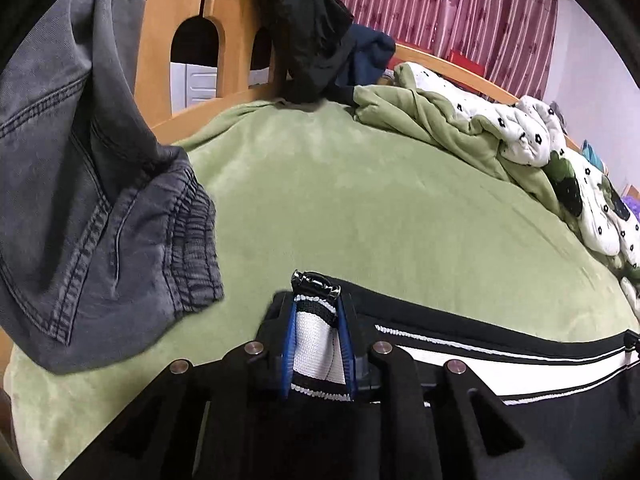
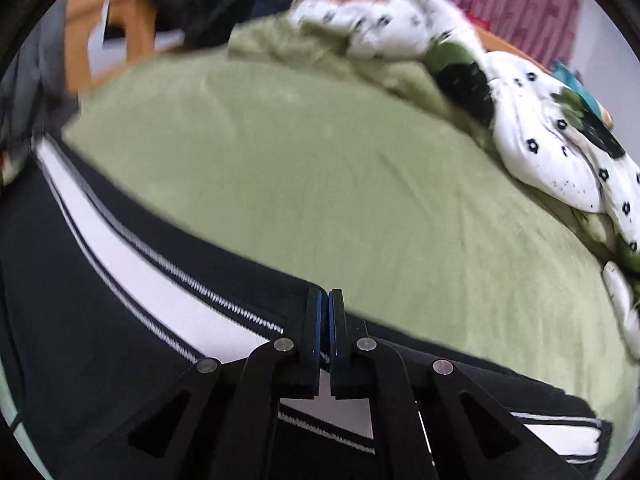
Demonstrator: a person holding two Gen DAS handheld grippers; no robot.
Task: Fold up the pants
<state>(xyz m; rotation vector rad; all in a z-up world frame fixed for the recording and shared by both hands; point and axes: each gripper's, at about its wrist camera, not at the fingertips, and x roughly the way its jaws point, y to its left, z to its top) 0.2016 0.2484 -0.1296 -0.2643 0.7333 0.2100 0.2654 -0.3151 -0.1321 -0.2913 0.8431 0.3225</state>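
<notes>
Bedsheet (image 1: 360, 200), green, lies below maroon curtains (image 1: 440, 12) and wooden headboard (image 1: 160, 40).

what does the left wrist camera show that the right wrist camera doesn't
Only the left wrist view: the left gripper with its jaws clamped on a bunched white and black part of the pants, a shiny black clip at its tip, and the stitched cuff of grey jeans hanging close by. Only the right wrist view: the right gripper, jaws shut at the pants' black edge. Both share the black pants with white stripe, the green bed cover, the crumpled floral quilt and the red curtain.
</notes>
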